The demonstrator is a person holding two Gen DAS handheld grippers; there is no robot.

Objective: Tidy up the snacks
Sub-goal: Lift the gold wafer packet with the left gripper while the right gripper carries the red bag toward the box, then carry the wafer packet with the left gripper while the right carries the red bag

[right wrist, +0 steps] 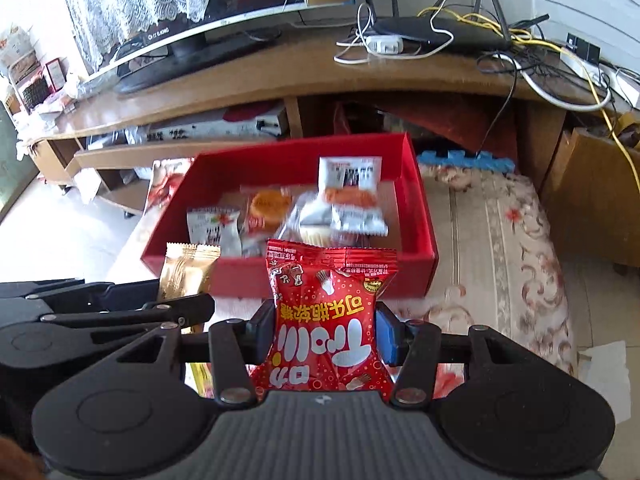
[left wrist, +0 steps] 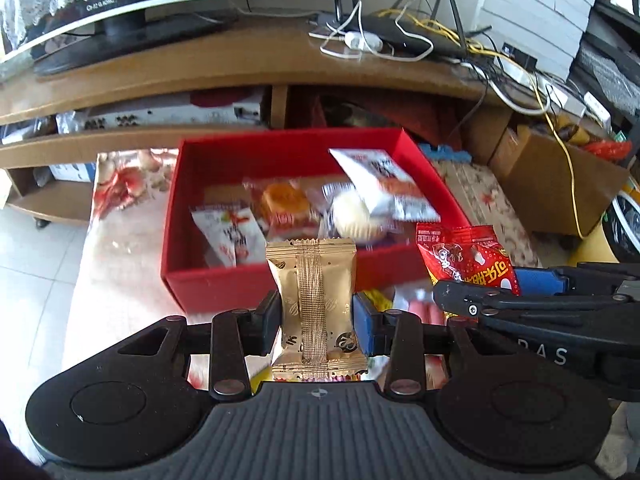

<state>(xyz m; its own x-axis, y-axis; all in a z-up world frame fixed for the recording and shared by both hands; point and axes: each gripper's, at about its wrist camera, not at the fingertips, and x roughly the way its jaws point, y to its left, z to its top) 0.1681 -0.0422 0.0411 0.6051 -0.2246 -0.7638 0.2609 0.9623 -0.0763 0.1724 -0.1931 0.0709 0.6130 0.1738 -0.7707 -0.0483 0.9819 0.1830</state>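
Snacks fill both grippers in front of the red box [left wrist: 224, 280]. The left hand-held gripper [left wrist: 316, 316] is clamped on a gold foil packet [left wrist: 314, 292], held upright between its pads. The right hand-held gripper [right wrist: 325, 332] grips a red candy bag [right wrist: 328, 316] with yellow and white lettering. Both packets hang just short of the box's near wall. Inside the box lie a white sachet [right wrist: 214, 232], an orange pastry pack [right wrist: 266, 208], a pale round cake [left wrist: 352, 216] and a larger white packet [right wrist: 350, 184]. The box rests on a floral cloth [right wrist: 500, 248].
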